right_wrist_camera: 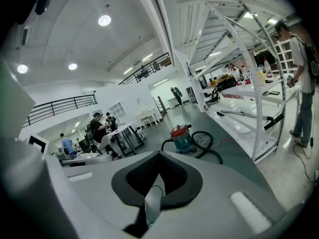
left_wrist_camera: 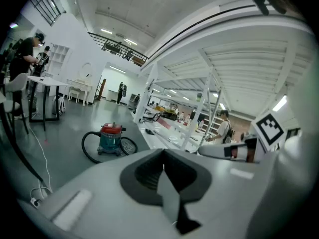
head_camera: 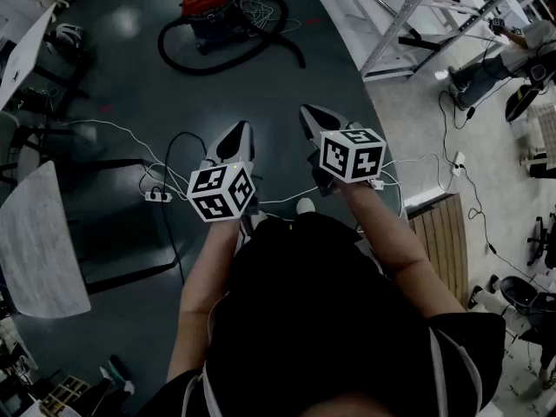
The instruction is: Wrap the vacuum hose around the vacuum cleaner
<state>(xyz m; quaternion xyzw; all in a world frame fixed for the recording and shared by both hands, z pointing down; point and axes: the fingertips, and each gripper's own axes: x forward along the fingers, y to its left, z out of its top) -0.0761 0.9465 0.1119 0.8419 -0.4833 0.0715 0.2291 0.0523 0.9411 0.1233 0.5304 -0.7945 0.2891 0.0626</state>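
Note:
The vacuum cleaner [head_camera: 210, 9], teal with a red lid, stands on the dark floor far ahead; it also shows as the vacuum cleaner [left_wrist_camera: 110, 139] and the vacuum cleaner [right_wrist_camera: 181, 138]. Its black hose [head_camera: 228, 59] lies in a loose loop around the body, with one end trailing right. My left gripper [head_camera: 238, 137] and right gripper [head_camera: 311, 116] are held side by side in front of me, well short of the vacuum cleaner. Both are shut with nothing between the jaws.
A white power strip [head_camera: 157, 196] and thin white cables [head_camera: 113, 129] lie on the floor near my feet. A grey table [head_camera: 35, 241] stands at left, white shelving [head_camera: 408, 24] at right. A person [right_wrist_camera: 299, 63] stands by the shelving; others sit at desks [right_wrist_camera: 99, 128].

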